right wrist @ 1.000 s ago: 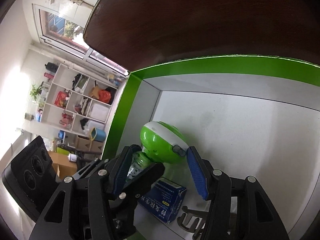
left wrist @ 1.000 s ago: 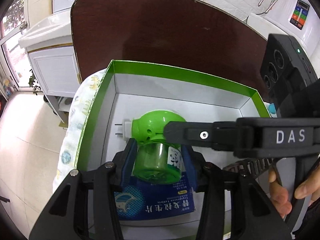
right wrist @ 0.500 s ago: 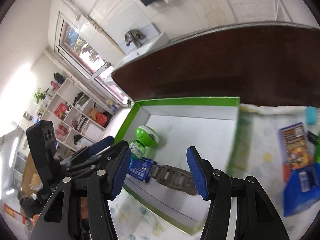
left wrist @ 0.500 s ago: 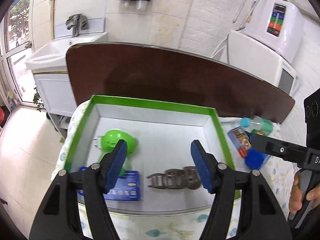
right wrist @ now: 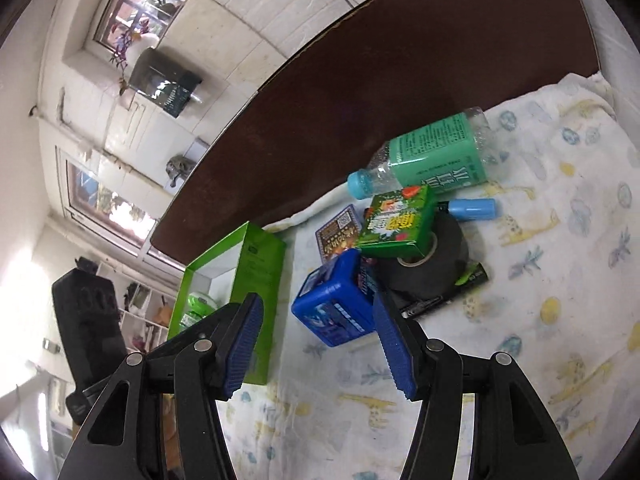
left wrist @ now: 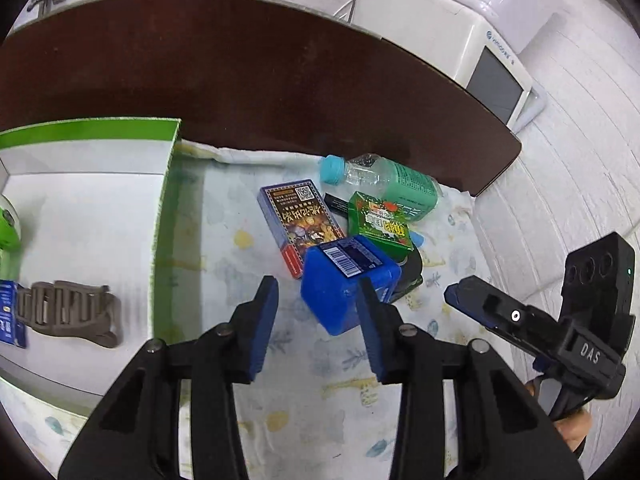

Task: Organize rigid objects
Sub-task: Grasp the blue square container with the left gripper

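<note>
While both grippers hang over the patterned cloth [left wrist: 304, 368] with nothing between their pads, the left gripper [left wrist: 316, 320] has its jaws spread wide, and the blue box [left wrist: 344, 284] with a barcode label sits just ahead of its right-hand pad, apart from it. The right gripper [right wrist: 316, 344] is likewise spread, and in its own view the same blue box [right wrist: 336, 308] lies just beyond the gap between its blue ribbed pads [right wrist: 240, 344], untouched. In the left wrist view the right gripper [left wrist: 516, 320] also shows at the far right, held in a hand of which only the fingers [left wrist: 572, 428] are visible. The blue box leans at the near end of a small heap: behind it lies a dark blue card box [left wrist: 300, 224] with a QR code, beside that a green carton [left wrist: 380, 220] resting on a roll of black tape [right wrist: 432, 264], and under the roll a flat black and green packet [right wrist: 460, 284]. A light blue marker-like stick [right wrist: 472, 206] lies past the tape, and a clear bottle [left wrist: 384, 180] with a teal label and pale blue cap lies on its side at the back, near the dark brown table edge [left wrist: 280, 72]. To the left stands the green-rimmed white tray [left wrist: 164, 200], which holds a brown hair claw [left wrist: 68, 312], the edge of a small blue packet [left wrist: 10, 312] and part of a green plug-in device [left wrist: 8, 228]. A white appliance [left wrist: 480, 32] stands against the tiled wall behind the table.
</note>
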`<state>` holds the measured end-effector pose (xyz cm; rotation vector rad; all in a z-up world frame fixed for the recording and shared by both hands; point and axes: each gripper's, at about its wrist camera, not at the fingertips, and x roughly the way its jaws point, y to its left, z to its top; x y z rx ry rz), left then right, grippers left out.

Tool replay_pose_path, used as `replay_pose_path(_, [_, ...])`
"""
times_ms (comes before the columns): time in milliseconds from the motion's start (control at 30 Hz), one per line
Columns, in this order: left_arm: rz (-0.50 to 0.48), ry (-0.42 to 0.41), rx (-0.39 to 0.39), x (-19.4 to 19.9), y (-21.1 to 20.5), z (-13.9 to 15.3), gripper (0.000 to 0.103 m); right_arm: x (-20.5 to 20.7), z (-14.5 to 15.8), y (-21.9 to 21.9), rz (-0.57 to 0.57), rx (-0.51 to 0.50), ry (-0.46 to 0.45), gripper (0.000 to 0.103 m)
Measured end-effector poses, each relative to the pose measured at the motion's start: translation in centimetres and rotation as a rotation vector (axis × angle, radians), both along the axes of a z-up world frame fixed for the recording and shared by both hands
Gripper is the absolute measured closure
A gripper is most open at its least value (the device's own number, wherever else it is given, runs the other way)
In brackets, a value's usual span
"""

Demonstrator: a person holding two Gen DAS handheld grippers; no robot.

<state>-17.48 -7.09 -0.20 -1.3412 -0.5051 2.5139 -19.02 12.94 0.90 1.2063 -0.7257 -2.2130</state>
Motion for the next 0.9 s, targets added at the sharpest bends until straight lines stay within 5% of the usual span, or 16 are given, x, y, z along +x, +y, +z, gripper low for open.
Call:
replay_pose_path(133, [0.037, -0.042, 0.031, -1.5, 1.0, -0.7, 0.066, -0.7, -1.1, 0.1, 0.0, -0.025, -0.004, 0.044])
replay_pose_path(467, [0.043, -0.091, 0.091, -2.6, 1.5, -2.0, 0.073, -4.2, -3.5, -2.8, 0.067, -0.095, -0.086, 0.063])
replay_pose_path(733, [-0.03, -0.088, 0.05, 1.7, 2.7, -2.3, 0.076, 0.1, -4.3, -3.0, 0.129, -0.046, -0.079, 0.066])
replay_pose_path(900, [-0.019, -0.095, 0.127, 4.8, 2.0, -3.2, 0.076, 3.5, -4.9, -3.1, 0.164, -0.034, -0.08, 0.066])
